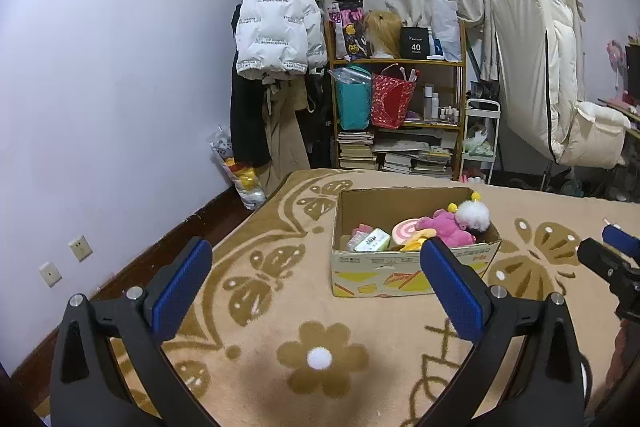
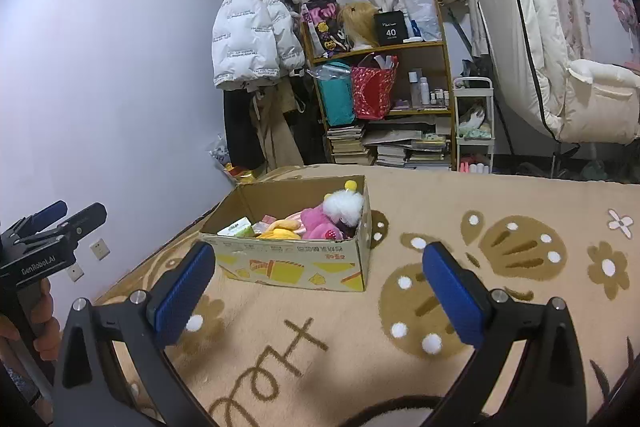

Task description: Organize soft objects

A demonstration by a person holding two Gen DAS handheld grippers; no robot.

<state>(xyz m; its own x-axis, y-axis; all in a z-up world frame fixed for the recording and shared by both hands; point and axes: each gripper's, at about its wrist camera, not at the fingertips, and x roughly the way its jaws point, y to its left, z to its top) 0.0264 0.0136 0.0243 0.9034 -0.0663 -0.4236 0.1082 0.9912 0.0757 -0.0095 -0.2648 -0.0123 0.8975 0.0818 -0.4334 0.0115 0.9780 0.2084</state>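
Now both wide open and empty, left gripper (image 1: 316, 283), right gripper (image 2: 320, 287), over the blanket (image 1: 280, 307), cardboard box (image 1: 400, 275) of plush toys (image 1: 452, 227) ahead.

Left tongs (image 1: 316, 279): two black arms of moulded plastic, each widening toward the base with a triangular recess in its flank. Each arm ends in a rectangular blue pad (image 1: 182, 289) with a finely ribbed face. Two round silver screw heads (image 1: 135, 293) sit on top of each arm, near the pad mount.

Right tongs (image 2: 319, 285): the same build, with black arms, ribbed blue pads (image 2: 454, 297) and paired silver screws (image 2: 499, 294).

Seen from the side in the right wrist view, the left unit's black body carries white lettering "GenRobot.AI" (image 2: 38, 266) above a black handle; a hand (image 2: 42, 327) shows at the handle.
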